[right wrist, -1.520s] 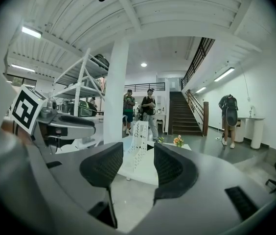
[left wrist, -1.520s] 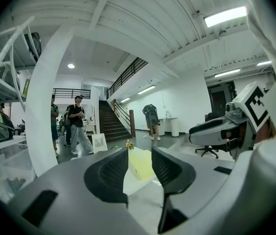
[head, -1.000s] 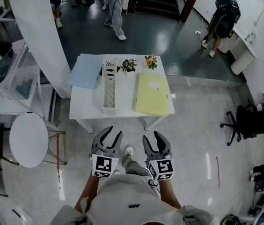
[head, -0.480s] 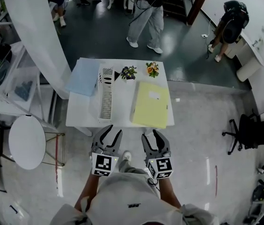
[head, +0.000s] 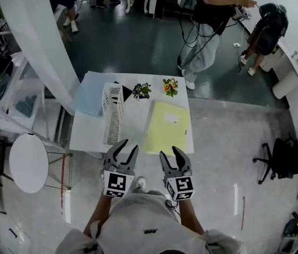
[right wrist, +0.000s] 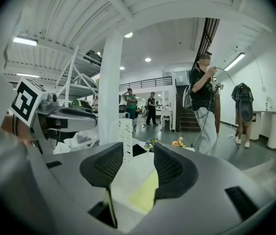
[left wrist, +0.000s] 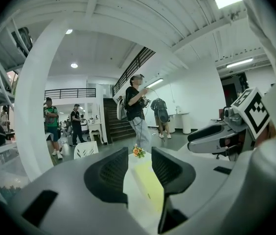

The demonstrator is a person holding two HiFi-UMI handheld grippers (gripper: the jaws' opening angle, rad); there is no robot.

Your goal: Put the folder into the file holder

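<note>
**Both hand-held grippers empty at the near edge of the table, folder lying flat**

We hold the left hand-held gripper and the right hand-held gripper side by side in front of us, both pointing at the white table. Their tips sit at its near edge. In each gripper view the jaws are drawn in close, with only a narrow slit between the pads. Nothing is in either slit, and through it we see only the table top and the things on it. Neither gripper touches anything.

The yellow folder lies flat on the right half of the table, with a small white label on its cover. Its near edge runs along the table's near edge, just ahead of the right hand-held gripper. The white perforated file holder sits on the left half, apart from the yellow folder, with bare table between them. A pale blue folder lies just beside the holder at the far left corner.

Two small flower pots stand at the far edge, one with dark blooms and one with orange blooms.

A thick white pillar rises to the left of the table, and a round white side table stands on the floor nearer us. Beyond the table a person in a dark top stands holding cables.
</note>
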